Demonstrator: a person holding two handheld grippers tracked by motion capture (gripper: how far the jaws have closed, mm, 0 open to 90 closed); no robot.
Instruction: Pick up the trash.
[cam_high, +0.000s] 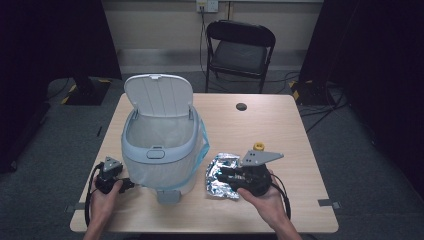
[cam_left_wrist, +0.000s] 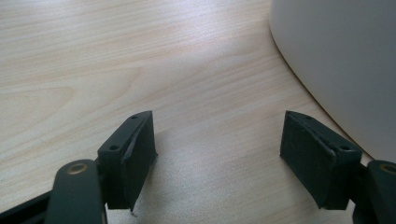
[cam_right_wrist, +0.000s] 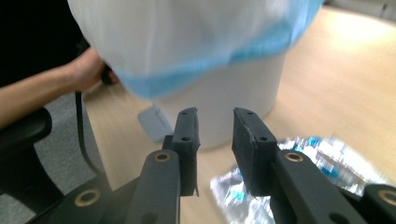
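While the left gripper (cam_high: 127, 184) rests low on the table (cam_high: 280, 130) at the foot of the bin (cam_high: 162, 155), its jaws stand wide apart in its own view, nothing but bare wood between them and the bin's pale wall curving in at the right. Over to the bin itself: a white pedal model, lid (cam_high: 158, 95) flipped up and leaning back, a white liner bag (cam_high: 150, 131) inside with a blue edge (cam_high: 202, 150) folded out over the rim. What lies at the bottom of the liner I can't tell from the high view; it reads as pale and plain. The grey pedal (cam_high: 168, 195) pokes out at the front, toward the person.

Now the right gripper (cam_high: 222, 174), held level in the right hand (cam_high: 265, 200), pointing left across a crumpled silver foil wrapper (cam_high: 222, 175). That wrapper lies flat on the table just right of the bin, near the front edge, under the gripper's nose. In the right gripper view the jaws show a narrow gap, nothing pinched between them; the wrapper (cam_right_wrist: 327, 158), silver with blue print, sits below and to the right of the fingertips, the bin (cam_right_wrist: 233, 102) close ahead.

Behind the right gripper, a small yellow object (cam_high: 258, 146) stands on the table.
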